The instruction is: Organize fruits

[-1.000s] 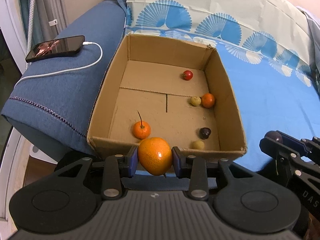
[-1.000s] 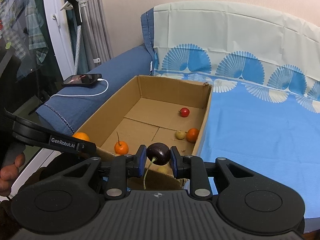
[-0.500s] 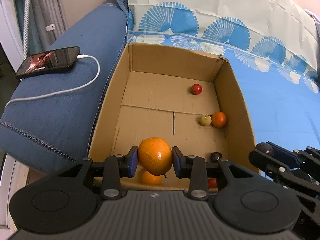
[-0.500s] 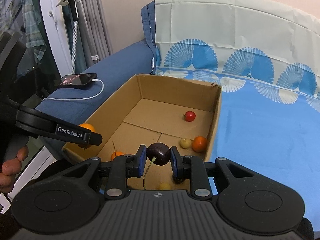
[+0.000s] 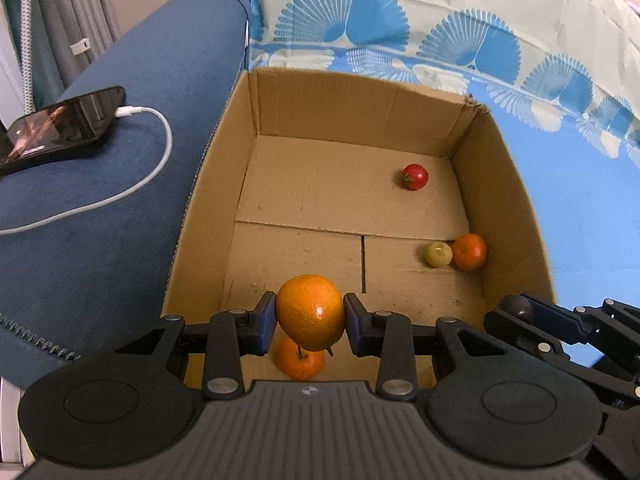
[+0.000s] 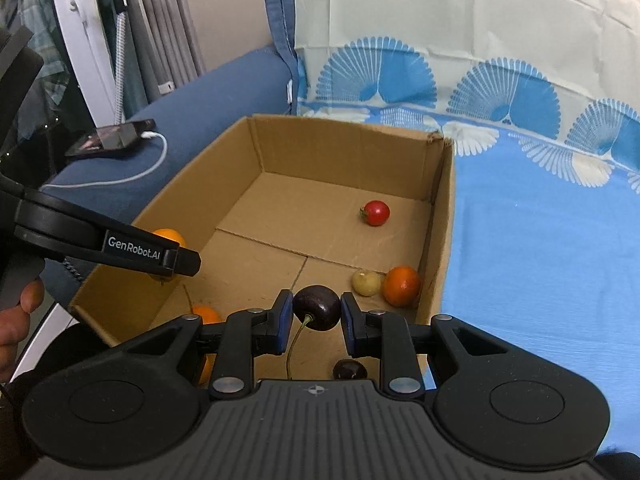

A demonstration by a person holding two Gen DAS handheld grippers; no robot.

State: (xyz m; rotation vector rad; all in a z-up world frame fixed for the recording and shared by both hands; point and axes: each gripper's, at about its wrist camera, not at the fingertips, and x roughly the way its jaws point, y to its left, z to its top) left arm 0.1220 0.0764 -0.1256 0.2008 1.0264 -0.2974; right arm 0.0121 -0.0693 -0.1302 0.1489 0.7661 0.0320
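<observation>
Orange (image 5: 310,318) clamped between left gripper (image 5: 310,322) pads, above near-left corner of cardboard box (image 5: 224,184), directly over smaller orange (image 5: 300,362) on box floor. Dark cherry (image 6: 317,307) pinched in right gripper (image 6: 314,312), stem hanging down, over near-right part. Release point for both: straight below jaws. Farther: green fruit (image 5: 438,254) touching small orange (image 5: 469,252) at right wall; red tomato (image 5: 415,176) toward far-right corner. Only right view shows second cherry (image 6: 350,370) on floor.

- We count three oranges: one (image 5: 310,318) gripped, one (image 5: 300,360) at 6 o'clock, one (image 5: 469,251) at 3 o'clock.
- Two dark cherries (image 6: 316,307) (image 6: 350,370).
- One red tomato (image 5: 415,176).
- One yellow-green fruit (image 5: 438,254).
- One cardboard box (image 5: 352,108).
</observation>
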